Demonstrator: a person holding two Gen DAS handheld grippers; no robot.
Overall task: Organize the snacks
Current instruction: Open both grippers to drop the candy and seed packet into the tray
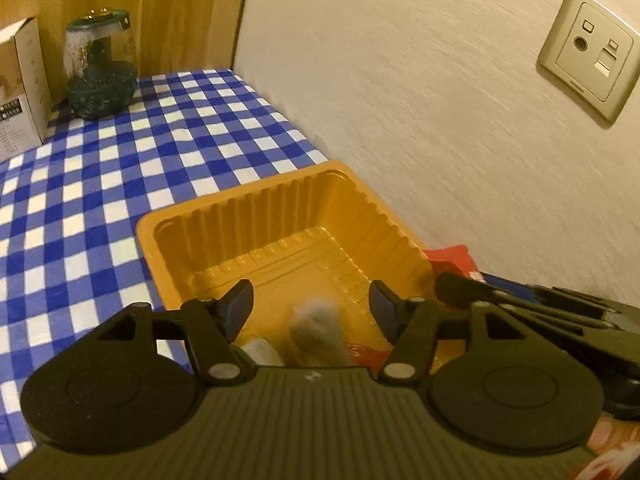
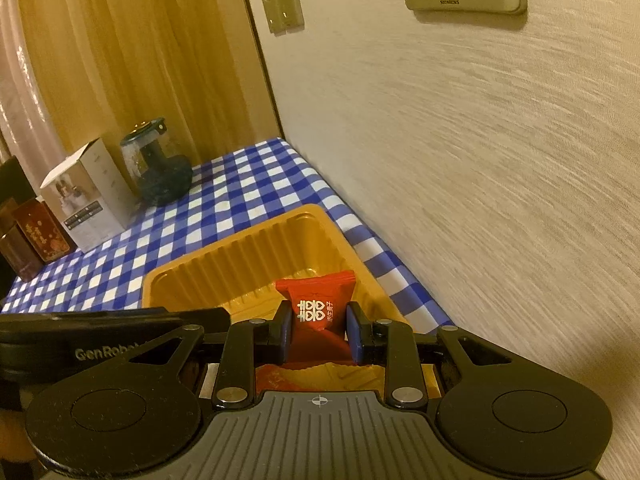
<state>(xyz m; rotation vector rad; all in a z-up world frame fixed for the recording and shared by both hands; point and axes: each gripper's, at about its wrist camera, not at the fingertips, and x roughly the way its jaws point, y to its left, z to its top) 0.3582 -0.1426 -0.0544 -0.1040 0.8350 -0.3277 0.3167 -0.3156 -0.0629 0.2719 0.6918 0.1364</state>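
Dropping each snack cleanly into the orange tray (image 2: 224, 264) is the step in hand, as I judge it, and it goes best if the red packet (image 2: 316, 304) is carried well past the near rim, lowered close to the ribbed floor and only then let go, so it neither bounces out nor lands on the pieces already there. That packet sits pinched by its lower half between the blue pads of the right gripper (image 2: 316, 330), its jaws drawn in narrow against the wrapper, hanging over the near part of the tray. In the left view, a blurred grey-white snack (image 1: 316, 332) lies below the left gripper (image 1: 312, 304), whose jaws stand about half open with nothing between the pads; whether the snack is falling or resting on the tray floor I cannot tell. A white piece (image 1: 262, 352) and a red wrapper (image 1: 366, 354) lie beside it. The tray rests on the blue checked cloth (image 1: 120, 184), near the wall (image 1: 420, 120).
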